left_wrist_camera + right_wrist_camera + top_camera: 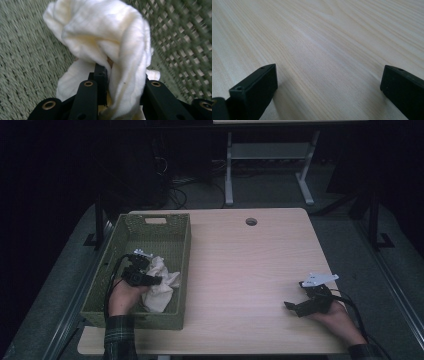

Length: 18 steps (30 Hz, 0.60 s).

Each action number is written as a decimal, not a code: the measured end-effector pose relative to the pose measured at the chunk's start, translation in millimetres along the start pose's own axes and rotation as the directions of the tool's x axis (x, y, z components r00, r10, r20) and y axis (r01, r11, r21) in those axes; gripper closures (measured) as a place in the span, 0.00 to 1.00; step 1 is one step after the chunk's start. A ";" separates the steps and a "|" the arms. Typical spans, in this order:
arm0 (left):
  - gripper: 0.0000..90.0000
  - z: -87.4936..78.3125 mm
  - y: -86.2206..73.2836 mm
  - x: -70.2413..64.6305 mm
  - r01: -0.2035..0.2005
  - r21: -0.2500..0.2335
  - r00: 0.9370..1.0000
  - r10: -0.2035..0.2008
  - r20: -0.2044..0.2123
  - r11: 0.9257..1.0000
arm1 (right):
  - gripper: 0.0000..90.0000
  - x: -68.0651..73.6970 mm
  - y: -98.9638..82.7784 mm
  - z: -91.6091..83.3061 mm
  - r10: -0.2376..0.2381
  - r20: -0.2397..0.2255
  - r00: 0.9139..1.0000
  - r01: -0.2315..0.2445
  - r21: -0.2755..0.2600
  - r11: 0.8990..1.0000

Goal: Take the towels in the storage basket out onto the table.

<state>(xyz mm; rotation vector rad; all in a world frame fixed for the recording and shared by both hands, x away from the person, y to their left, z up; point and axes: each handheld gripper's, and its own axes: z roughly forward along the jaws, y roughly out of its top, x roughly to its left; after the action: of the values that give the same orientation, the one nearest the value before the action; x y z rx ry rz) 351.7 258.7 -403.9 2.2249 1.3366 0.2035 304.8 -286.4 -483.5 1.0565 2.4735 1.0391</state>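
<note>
The left gripper (145,275) was down inside the green woven basket (182,245) at the left side of the table (250,265), its jaws pinched onto a bunched white cloth (160,285). From the gripper's own camera, the cloth (105,45) bulged up between the black jaws and draped over them, hiding the pads, so how much fabric they had was hard to judge. The basket's weave (27,62) lay close on one side and its lattice wall (185,37) on the other, hemming the gripper in. The right gripper (300,306) rested well apart on the bare wood near the right edge, jaws spread wide with nothing between them. A round hole (251,221) sat in the tabletop at the far side, and a white desk frame (270,165) stood beyond on the dark floor.
</note>
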 end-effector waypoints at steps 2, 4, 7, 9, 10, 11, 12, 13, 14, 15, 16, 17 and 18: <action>0.80 -4.8 0.2 0.4 0.004 -0.043 1.000 -0.004 0.008 0.999 | 0.01 -0.4 0.4 0.6 -0.005 -0.002 1.000 0.005 -0.002 1.000; 0.81 -8.4 0.7 0.9 0.002 -0.076 1.000 -0.001 0.012 0.997 | 0.01 -0.6 0.6 0.9 -0.006 -0.002 1.000 0.006 -0.003 1.000; 0.81 -13.5 0.1 -0.3 -0.003 -0.126 1.000 0.005 0.018 0.992 | 0.01 -0.4 0.6 0.8 -0.006 -0.003 1.000 0.006 -0.003 1.000; 0.81 -16.0 0.5 -0.5 -0.007 -0.156 1.000 0.011 0.026 0.988 | 0.01 -0.3 0.4 0.6 -0.008 -0.005 1.000 0.008 -0.002 1.000; 0.81 -17.7 0.9 -0.7 -0.011 -0.168 1.000 0.015 0.024 0.986 | 0.01 -0.3 0.4 0.6 -0.008 -0.005 1.000 0.008 -0.002 1.000; 0.81 -19.9 0.9 -1.3 -0.006 -0.185 1.000 0.010 0.021 0.983 | 0.01 -0.3 0.4 0.6 -0.008 -0.006 1.000 0.008 -0.002 1.000; 0.81 -21.3 0.9 -0.8 -0.005 -0.196 1.000 0.011 0.027 0.981 | 0.01 -0.1 0.4 0.6 -0.009 -0.007 1.000 0.009 -0.002 1.000; 0.81 -23.6 0.5 -0.7 -0.002 -0.220 0.999 0.011 0.036 0.976 | 0.01 -0.1 0.4 0.7 -0.011 -0.008 1.000 0.011 -0.002 1.000; 0.81 -23.6 0.5 -0.7 -0.002 -0.220 0.999 0.011 0.036 0.976 | 0.01 -0.1 0.4 0.7 -0.011 -0.008 1.000 0.011 -0.002 1.000; 0.81 -24.8 0.7 -0.6 0.000 -0.231 0.999 0.009 0.038 0.973 | 0.01 -0.1 0.4 0.6 -0.011 -0.008 1.000 0.011 -0.002 1.000; 0.81 -28.6 1.0 -0.3 -0.001 -0.261 0.999 0.011 0.040 0.965 | 0.01 -0.1 0.4 0.6 -0.011 -0.008 1.000 0.011 -0.002 1.000; 0.81 -28.6 1.0 -0.3 -0.001 -0.261 0.999 0.011 0.040 0.965 | 0.01 -0.1 0.4 0.6 -0.011 -0.008 1.000 0.011 -0.002 1.000; 0.81 -31.1 1.3 0.0 0.004 -0.282 0.999 0.008 0.043 0.959 | 0.01 0.0 0.4 0.6 -0.011 -0.007 1.000 0.011 -0.002 1.000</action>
<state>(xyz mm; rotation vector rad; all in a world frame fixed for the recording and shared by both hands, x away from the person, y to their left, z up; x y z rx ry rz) 340.6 269.5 -376.8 1.9804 1.1997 0.3233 305.4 -285.9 -483.7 1.0391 2.4806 1.0442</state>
